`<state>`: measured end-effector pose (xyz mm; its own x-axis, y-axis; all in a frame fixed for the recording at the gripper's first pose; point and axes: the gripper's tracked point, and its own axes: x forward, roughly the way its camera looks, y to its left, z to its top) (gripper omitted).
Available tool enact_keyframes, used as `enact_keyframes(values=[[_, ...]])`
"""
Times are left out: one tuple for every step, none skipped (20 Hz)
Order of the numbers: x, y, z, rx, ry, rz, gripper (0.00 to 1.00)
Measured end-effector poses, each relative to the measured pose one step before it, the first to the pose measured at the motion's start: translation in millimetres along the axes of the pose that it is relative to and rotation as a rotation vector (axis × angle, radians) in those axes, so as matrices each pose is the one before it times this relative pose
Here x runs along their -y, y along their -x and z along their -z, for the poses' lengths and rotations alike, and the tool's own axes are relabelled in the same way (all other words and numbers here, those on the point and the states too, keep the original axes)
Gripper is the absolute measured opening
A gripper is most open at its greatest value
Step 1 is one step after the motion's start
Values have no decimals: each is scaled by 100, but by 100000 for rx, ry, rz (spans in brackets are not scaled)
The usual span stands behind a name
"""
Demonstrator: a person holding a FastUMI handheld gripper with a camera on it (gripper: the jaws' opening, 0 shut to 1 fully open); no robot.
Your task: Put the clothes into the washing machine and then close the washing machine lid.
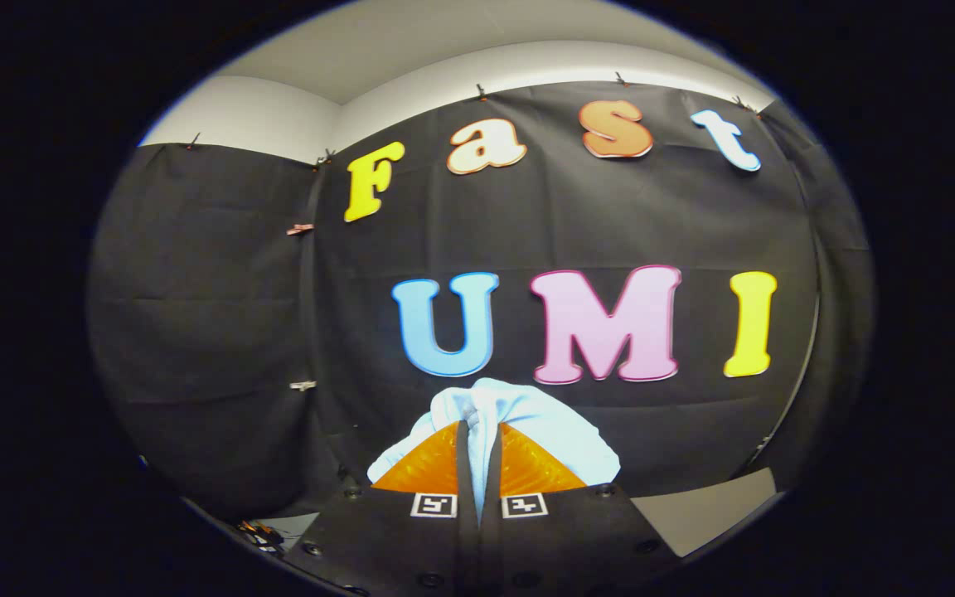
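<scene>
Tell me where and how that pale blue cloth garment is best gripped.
Judging by its pose, the bunched fold is the best spot. The gripper already has its jaws closed on the pale blue cloth garment there, taken straight on. The gathered layers rise above the jaws while looser cloth spills to either side, so the thick middle probably gives the surest hold.

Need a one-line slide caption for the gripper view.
Gripper fingers pinched on a bunched pale blue cloth, held up in front of the booth's black cloth wall.
</scene>
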<state>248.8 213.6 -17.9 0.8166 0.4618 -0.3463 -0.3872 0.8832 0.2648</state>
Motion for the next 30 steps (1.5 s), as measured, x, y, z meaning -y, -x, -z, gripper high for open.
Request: enact_keyframes(values=[[-1596,-1049,780,-935,-346,-4491,5],[-1103,-1090,1096,-1490,-136,-4078,5],[-1064,-1153,1392,-2201,-143,-3563,5],[-901,-1050,1474,-2852,-169,-2904,5],[-614,-1238,1569,-2897,146,-2120,5],[-271,-989,1176,-2577,-362,-1404,5],[-82,-1082,1279,-2366,-456,-916,5],[-135,-1057,1084,-1868,-616,-784,5],[-111,-1038,1138,-2101,-257,-812,5],[-201,-979,1232,-2700,503,-919,5],[-54,-934,1321,-2725,1509,-857,5],[-45,-831,1344,-2408,1553,-485,5],[43,-938,1173,-1727,986,-579,5],[-164,-965,1224,-1437,366,-1073,5],[-156,-827,1268,-1811,377,-1233,5],[-106,-829,1427,-2069,667,-1391,5],[-51,-852,1283,-2684,923,-1232,5],[306,-808,1160,-3525,1103,-284,5],[234,-716,1229,-3963,1090,-112,5],[115,-567,1459,-3796,-136,-964,5],[221,-641,1181,-3568,-1594,-572,5],[213,-541,727,-3552,-2189,-106,5],[173,-512,781,-3056,-2493,95,5],[-136,-392,796,-3032,-2228,-48,5],[37,-279,639,-2796,-1604,128,5],[182,-91,501,-2147,-853,441,5],[192,-133,464,-1949,422,734,5],[313,-293,453,-1627,1414,560,5],[250,-268,344,-1268,1553,111,5],[14,-304,520,-969,1256,26,5]])
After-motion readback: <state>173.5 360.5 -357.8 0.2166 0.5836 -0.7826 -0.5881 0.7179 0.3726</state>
